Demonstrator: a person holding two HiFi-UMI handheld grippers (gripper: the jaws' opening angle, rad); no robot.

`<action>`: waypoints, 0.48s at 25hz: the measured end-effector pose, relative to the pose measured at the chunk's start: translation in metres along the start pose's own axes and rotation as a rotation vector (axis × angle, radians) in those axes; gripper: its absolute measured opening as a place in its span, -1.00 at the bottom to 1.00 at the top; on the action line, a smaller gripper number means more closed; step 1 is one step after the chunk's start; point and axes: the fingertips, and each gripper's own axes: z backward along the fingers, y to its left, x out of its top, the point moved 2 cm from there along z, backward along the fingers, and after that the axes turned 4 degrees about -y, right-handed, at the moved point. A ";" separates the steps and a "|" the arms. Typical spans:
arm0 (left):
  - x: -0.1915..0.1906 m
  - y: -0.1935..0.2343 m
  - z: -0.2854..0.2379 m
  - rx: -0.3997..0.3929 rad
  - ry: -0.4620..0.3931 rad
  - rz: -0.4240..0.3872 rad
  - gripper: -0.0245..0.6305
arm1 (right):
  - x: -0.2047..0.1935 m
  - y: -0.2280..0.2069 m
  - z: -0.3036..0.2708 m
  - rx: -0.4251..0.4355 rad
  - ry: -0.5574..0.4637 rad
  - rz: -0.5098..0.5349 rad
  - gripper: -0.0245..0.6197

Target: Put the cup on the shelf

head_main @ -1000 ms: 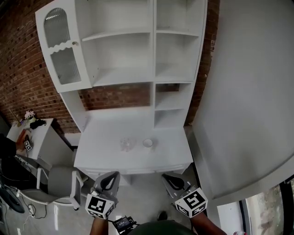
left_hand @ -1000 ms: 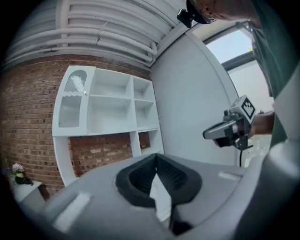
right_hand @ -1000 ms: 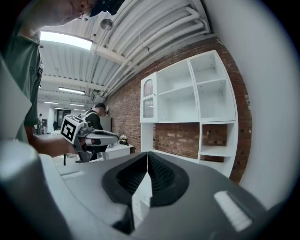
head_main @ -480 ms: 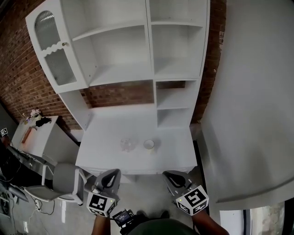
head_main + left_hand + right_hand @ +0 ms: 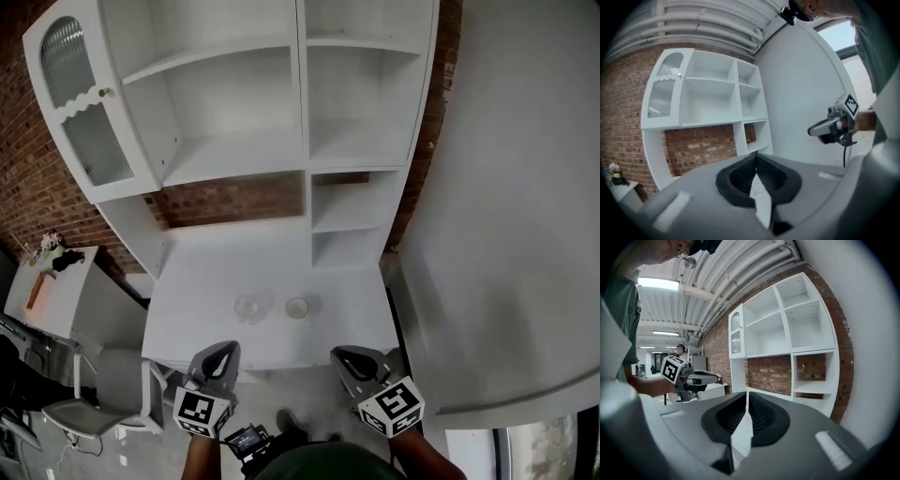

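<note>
On the white desk top (image 5: 216, 272) of the shelf unit (image 5: 253, 141) stand a clear glass cup (image 5: 250, 307) and, to its right, a small white cup (image 5: 297, 307). Both grippers hover in front of the desk's near edge, short of the cups. My left gripper (image 5: 219, 356) is shut and holds nothing; its jaws (image 5: 756, 158) meet in the left gripper view. My right gripper (image 5: 351, 362) is also shut and empty, its jaws (image 5: 746, 395) closed to a thin slit. The shelves above the desk are bare.
The cabinet's glass door (image 5: 80, 112) stands open at the upper left. A grey chair (image 5: 103, 384) and a small side table with flowers (image 5: 47, 246) are to the left. A curved white wall (image 5: 506, 234) closes in on the right, with a brick wall (image 5: 234, 199) behind.
Both grippers have moved forward toward the desk's front edge, still side by side and shut. The desk and cups now lie closer beneath the head view.
</note>
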 end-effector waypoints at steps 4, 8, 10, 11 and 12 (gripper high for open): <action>-0.003 0.031 -0.026 -0.045 -0.023 0.009 -0.92 | 0.008 -0.008 -0.033 -0.046 0.007 0.007 -0.84; -0.012 0.063 -0.044 -0.086 -0.029 0.014 -0.92 | 0.009 -0.008 -0.066 -0.076 0.026 0.012 -0.82; -0.015 0.078 -0.052 -0.104 -0.036 0.014 -0.92 | 0.009 -0.008 -0.079 -0.098 0.034 0.014 -0.81; -0.017 0.084 -0.055 -0.113 -0.038 0.016 -0.92 | 0.008 -0.008 -0.085 -0.109 0.039 0.013 -0.80; -0.020 0.089 -0.058 -0.122 -0.039 0.017 -0.92 | 0.007 -0.009 -0.090 -0.120 0.045 0.012 -0.79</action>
